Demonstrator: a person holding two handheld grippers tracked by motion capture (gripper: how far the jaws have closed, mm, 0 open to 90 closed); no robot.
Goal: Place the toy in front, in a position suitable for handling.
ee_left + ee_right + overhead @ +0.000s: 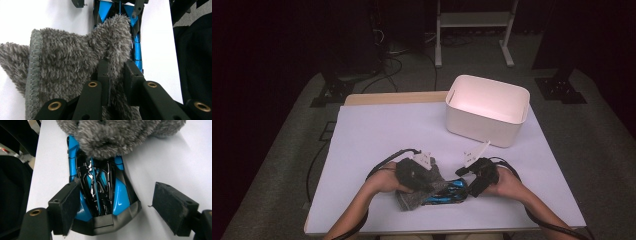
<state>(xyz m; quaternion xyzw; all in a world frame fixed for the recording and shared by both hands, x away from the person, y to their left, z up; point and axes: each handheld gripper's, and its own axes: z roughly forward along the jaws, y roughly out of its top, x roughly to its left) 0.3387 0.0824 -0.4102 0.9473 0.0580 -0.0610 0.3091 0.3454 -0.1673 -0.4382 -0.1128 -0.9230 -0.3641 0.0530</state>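
Left gripper (116,72): jaws nearly closed, pinching a fold of the grey fuzzy cloth (70,65) between them.
Grey fuzzy cloth: lies at the near edge of the white table (377,130), draped over one end of the blue and black object (100,192) — the hemmed edge shows at the left of the left gripper view.
Blue and black object: flat on the table between the two grippers, partly under the cloth.
Right gripper (112,207): jaws spread wide — one jaw touches the object's side, the other stands clear of it, gripping nothing.
White bin (487,109): far right of the table, well apart from the hands.
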